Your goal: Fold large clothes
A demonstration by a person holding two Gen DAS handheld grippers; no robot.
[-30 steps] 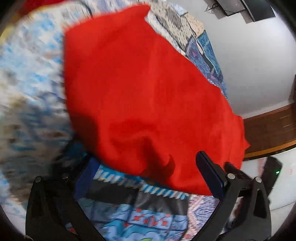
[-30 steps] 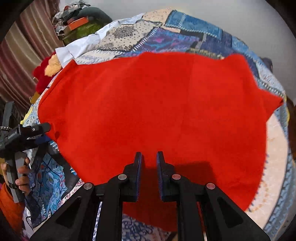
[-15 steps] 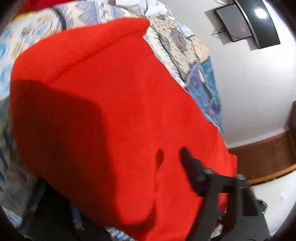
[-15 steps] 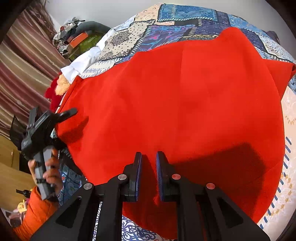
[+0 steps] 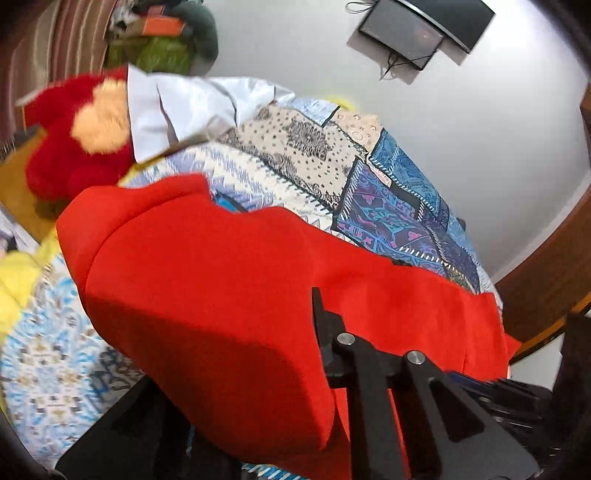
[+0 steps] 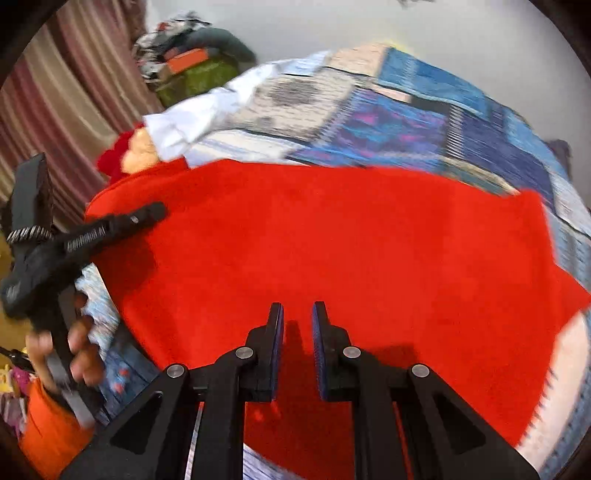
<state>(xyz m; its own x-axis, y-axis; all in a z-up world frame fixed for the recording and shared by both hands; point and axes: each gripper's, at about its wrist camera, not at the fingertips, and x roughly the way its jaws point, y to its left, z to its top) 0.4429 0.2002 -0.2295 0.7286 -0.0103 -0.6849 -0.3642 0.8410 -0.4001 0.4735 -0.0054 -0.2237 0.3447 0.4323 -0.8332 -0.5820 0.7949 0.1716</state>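
Observation:
A large red cloth (image 6: 351, 251) lies spread over a patchwork bedspread (image 6: 406, 110). In the left wrist view the red cloth (image 5: 221, 295) is lifted and draped over my left gripper (image 5: 295, 332). Only its right finger (image 5: 321, 325) shows; the other is hidden under the fabric. From the right wrist view the left gripper (image 6: 147, 216) holds the cloth's left edge. My right gripper (image 6: 297, 321) has its jaws nearly together on a pinch of the cloth's near edge, raised above the bed.
A white garment (image 5: 192, 107) and a red and tan plush toy (image 5: 74, 147) lie at the bed's far left. A pile of clothes (image 6: 192, 62) sits by a striped curtain (image 6: 55, 110). A screen (image 5: 417, 33) hangs on the white wall.
My left gripper closed on the cloth's edge and lifted it; the fabric now drapes over it. Both grippers have carried the near edge up and forward over the bed.

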